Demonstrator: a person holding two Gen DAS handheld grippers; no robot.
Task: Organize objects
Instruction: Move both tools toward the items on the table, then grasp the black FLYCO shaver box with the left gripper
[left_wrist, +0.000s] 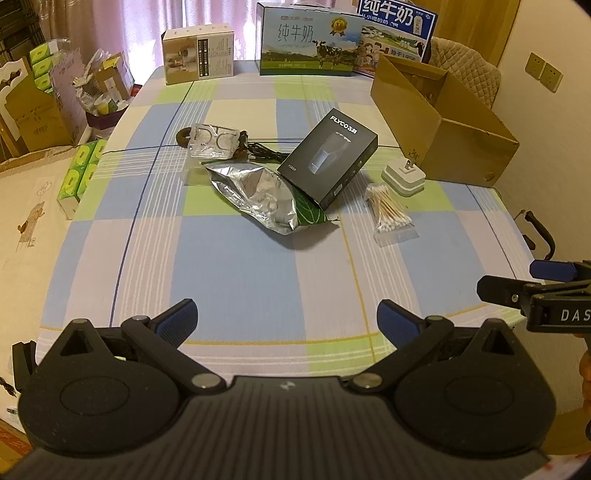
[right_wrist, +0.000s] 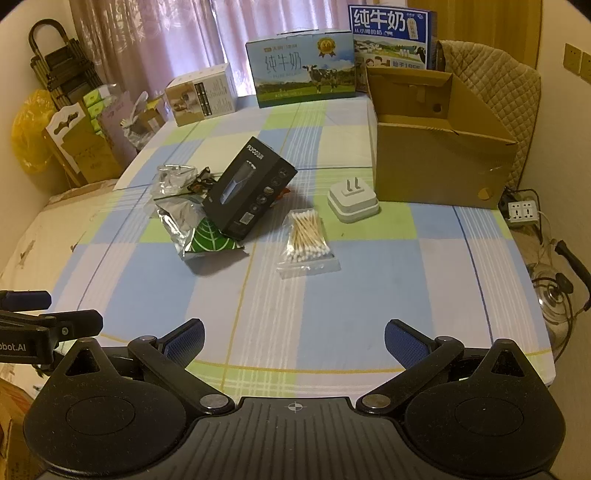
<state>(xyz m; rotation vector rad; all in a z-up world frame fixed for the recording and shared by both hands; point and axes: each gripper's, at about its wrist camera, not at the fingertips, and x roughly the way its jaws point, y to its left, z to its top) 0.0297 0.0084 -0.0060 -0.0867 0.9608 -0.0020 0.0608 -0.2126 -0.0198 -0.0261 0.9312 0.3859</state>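
Left gripper (left_wrist: 286, 317) and right gripper (right_wrist: 294, 338): jaws apart, nothing held, low in frame above bench (right_wrist: 369, 295). Cotton swab bag (right_wrist: 307, 242) mid-frame, cardboard box (right_wrist: 439, 166) upper right. Probably pinch bag at its edge, lift clear, drop into box.

Blue-green-white checked tablecloth (left_wrist: 236, 266); black box (left_wrist: 328, 162); silver, green-leafed pouch (left_wrist: 258, 192); brown carton (left_wrist: 443, 133).
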